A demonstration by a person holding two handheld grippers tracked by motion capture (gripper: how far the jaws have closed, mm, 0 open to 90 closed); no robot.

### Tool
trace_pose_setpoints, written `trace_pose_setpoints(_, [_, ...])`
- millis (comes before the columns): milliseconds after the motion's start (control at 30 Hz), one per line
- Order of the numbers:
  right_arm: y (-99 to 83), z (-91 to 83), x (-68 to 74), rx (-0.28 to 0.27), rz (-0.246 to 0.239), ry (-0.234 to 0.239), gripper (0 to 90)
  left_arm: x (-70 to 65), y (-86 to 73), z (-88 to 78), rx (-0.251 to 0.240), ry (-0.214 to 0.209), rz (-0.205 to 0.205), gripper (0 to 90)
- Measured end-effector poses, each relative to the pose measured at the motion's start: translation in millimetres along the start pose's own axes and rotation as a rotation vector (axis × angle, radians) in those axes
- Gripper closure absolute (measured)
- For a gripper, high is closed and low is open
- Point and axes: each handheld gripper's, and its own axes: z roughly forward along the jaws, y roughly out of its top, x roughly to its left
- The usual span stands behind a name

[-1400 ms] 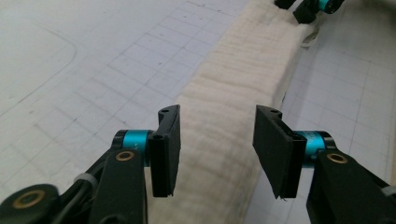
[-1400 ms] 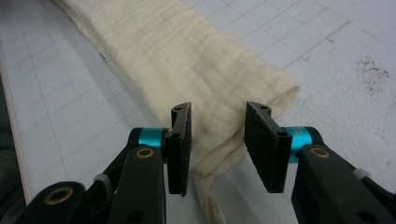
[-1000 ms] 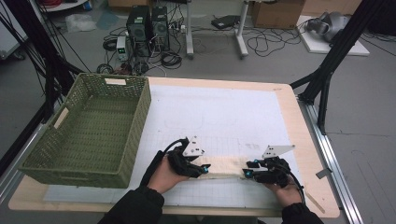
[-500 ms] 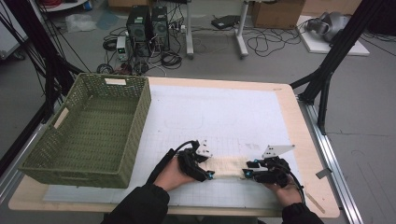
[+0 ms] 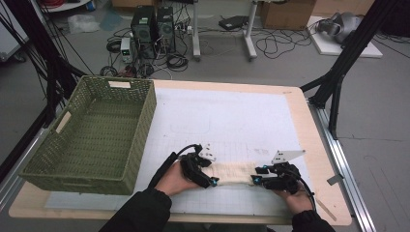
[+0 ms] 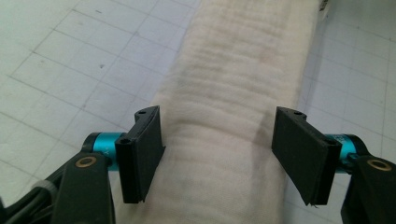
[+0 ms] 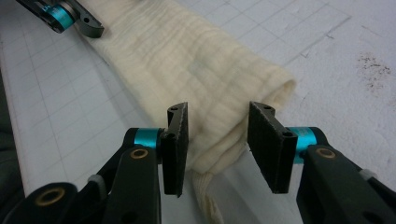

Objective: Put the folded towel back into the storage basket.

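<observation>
Jaws of my left gripper (image 6: 218, 154) have just been opening and now stand wide, one on each side of the cream folded cloth (image 6: 233, 93), pads not pressing it. My right gripper (image 7: 217, 140) has its jaws half spread around the cloth's other end; I cannot tell if the pads touch. In the high view the cloth lies at 6 o'clock on the white grid mat (image 5: 227, 116), the green woven basket (image 5: 72, 145) at 9 o'clock.

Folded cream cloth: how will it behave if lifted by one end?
The folded cream cloth would likely sag and unfold: soft crinkled gauze, loose layers at its end. Probably light. Unlikely to slip, given the textured weave. The right tongs straddle that end.
</observation>
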Motion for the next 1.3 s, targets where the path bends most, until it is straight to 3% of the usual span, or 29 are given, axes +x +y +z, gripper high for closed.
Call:
trace_pose_setpoints(367, [0.3, -0.3, 0.5, 0.003, 0.001, -0.002, 57.6, -0.7, -1.1, 1.0, 0.0, -0.014, 0.016, 28.6])
trace_pose_setpoints(833, [0.7, 0.1, 0.4, 0.002, -0.006, -0.007, 56.2, -6.1, -1.4, 3.1, 0.007, 0.017, 0.056, 26.8])
trace_pose_setpoints(1300, [1.0, 0.6, 0.9, 0.005, -0.004, -0.009, 55.7, -9.8, 0.0, 4.5, 0.015, 0.038, 0.06, 26.0])
